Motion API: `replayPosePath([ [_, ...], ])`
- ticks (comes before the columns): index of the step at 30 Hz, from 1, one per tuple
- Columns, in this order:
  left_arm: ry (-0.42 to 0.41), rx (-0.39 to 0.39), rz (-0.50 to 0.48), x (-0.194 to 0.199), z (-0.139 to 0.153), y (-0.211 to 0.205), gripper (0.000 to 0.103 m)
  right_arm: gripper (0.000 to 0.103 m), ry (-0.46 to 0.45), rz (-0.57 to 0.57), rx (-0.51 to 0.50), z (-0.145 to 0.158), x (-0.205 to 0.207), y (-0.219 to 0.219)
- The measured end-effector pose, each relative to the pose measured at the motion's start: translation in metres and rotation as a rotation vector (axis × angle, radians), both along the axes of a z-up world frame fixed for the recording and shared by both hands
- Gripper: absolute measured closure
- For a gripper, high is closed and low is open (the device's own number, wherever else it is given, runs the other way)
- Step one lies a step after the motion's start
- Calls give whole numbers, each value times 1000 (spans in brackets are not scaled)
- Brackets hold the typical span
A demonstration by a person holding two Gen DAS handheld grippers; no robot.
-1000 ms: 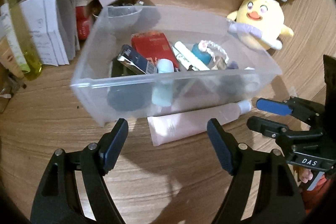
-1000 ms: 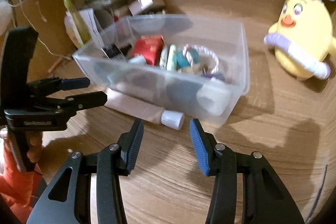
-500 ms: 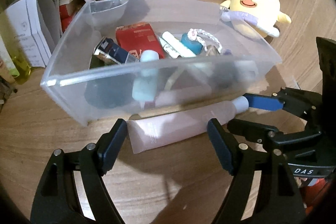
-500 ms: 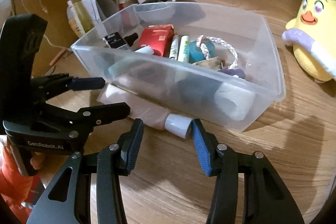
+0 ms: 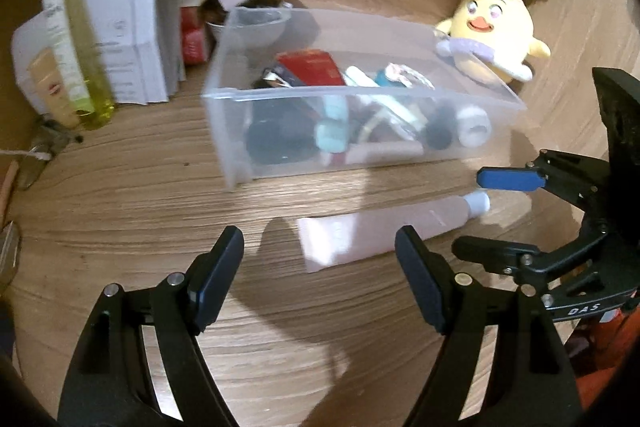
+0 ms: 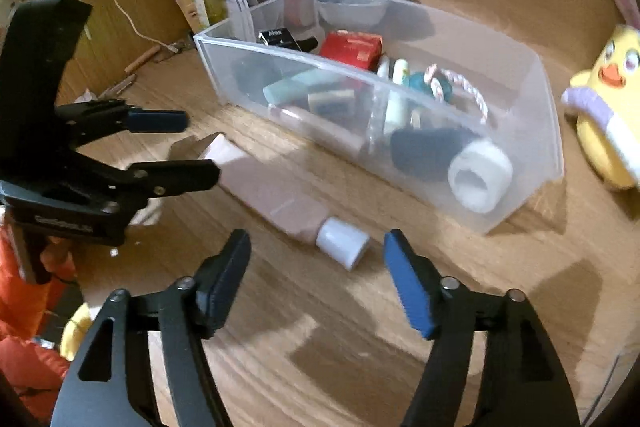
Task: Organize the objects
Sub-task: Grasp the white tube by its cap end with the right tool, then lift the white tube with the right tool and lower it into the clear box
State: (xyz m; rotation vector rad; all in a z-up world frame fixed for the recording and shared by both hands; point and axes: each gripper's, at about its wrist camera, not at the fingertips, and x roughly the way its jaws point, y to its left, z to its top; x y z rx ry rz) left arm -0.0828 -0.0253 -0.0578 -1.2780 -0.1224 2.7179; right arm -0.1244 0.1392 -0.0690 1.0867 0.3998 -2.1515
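Two grippers are hovering over the wooden tabletop (image 5: 120,195). Left gripper (image 5: 320,279) is standing wide open near the flat end of the pink squeeze tube with a white cap (image 6: 280,195), lying just beside the clear plastic bin (image 6: 532,115). Right gripper (image 6: 316,279) is opening around the cap, not touching. Closing on that round cap alone could be risking the tube slipping free.

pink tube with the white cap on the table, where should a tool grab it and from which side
Probably across the body of the soft pink squeeze tube just behind its white screw cap, coming from above. It lies flat on the wooden tabletop, clear of the clear plastic bin. The crimped end looks too thin to pinch, and the cap is short.
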Motion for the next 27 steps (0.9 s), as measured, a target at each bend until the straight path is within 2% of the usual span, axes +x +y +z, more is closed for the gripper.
replayPosePath([
  [9, 35, 10, 47, 11, 2, -15, 25, 38, 2, 61, 66, -13, -8, -36],
  [10, 38, 13, 48, 11, 3, -15, 25, 43, -2, 63, 51, -13, -8, -36],
  [13, 48, 14, 47, 13, 4, -15, 25, 67, -1, 80, 47, -11, -5, -37],
  [15, 54, 12, 47, 14, 5, -15, 25, 72, -4, 90, 41, -10, -1, -36],
  [16, 60, 14, 50, 15, 5, -14, 25, 84, 3, 90, 46, -10, 2, -36],
  [21, 85, 12, 64, 19, 8, -13, 25, 88, -5, 96, 11, -7, 15, -30],
  [23, 102, 5, 68, 21, 12, -12, 26, 98, 1, 95, -19, 0, 22, -25],
  [26, 133, -1, 70, 25, 18, -11, 31, 98, 16, 90, -72, 14, 32, -16],
  [27, 140, -2, 68, 25, 20, -10, 36, 98, 24, 87, -77, 17, 34, -15],
])
